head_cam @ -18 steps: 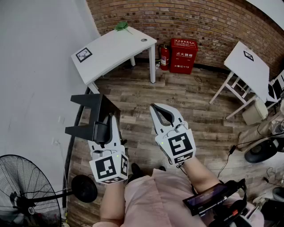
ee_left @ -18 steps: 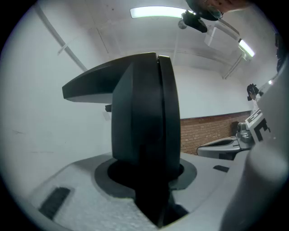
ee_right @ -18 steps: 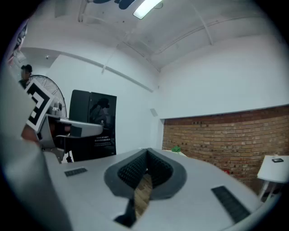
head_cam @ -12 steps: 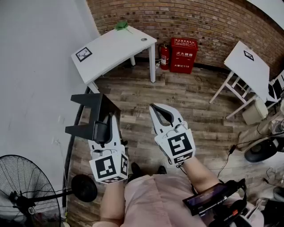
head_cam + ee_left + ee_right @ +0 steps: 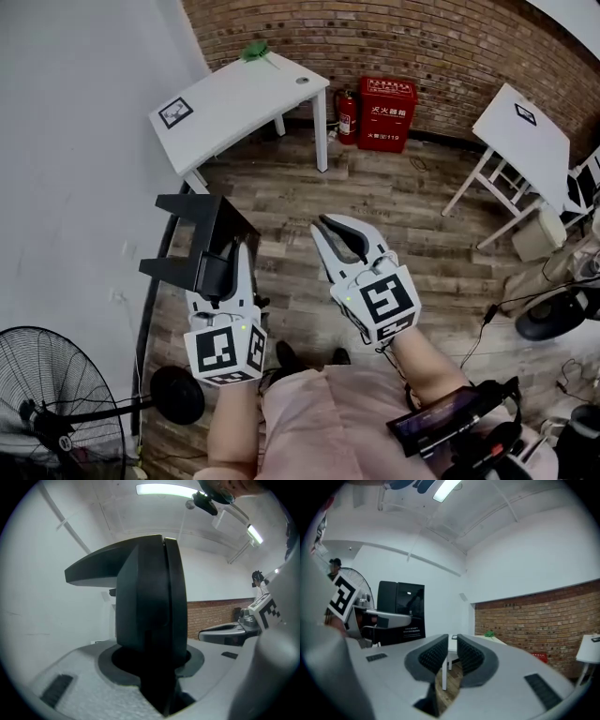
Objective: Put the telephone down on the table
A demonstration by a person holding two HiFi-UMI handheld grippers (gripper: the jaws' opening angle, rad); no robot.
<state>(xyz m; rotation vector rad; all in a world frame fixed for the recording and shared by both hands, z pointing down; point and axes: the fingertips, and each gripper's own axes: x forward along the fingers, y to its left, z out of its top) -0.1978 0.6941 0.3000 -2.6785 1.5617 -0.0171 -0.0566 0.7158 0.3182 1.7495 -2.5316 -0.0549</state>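
Pink fabric of the person's shirt (image 5: 328,422) fills the bottom of the head view, and two bare forearms reach forward from it, side by side and held roughly level. Each ends in a white gripper with a cube of square markers at the wrist.

The left gripper (image 5: 223,267) points ahead and slightly toward the white wall. Its jaws are clamped on the telephone (image 5: 199,242), a black, angular body that sticks out past the fingertips and off to the left, held in the air above the floor. In the left gripper view the dark casing stands upright, wedged tight into the slot between the two jaws and filling the middle of the frame.

The right gripper (image 5: 323,230) sits just beside it, a little further forward, and angles slightly inward toward the left one. Its ribbed pads are drawn almost together, with only a narrow slit between them, and they grip nothing. Through that slit the right gripper view shows floorboards and a table leg.

A black standing fan (image 5: 56,412) is low on the left, near the person. Grey-brown wooden floor (image 5: 394,206) spreads out beneath both grippers.

Well beyond the telephone stands the white table (image 5: 234,98), set near the corner of the room. It carries a square marker card (image 5: 172,112) at its near end and a small green thing (image 5: 255,53) at its far end. A red fire extinguisher (image 5: 347,117) and a red box (image 5: 387,115) stand to its right against the brick wall (image 5: 403,42). A second white table (image 5: 525,131) is off to the right.
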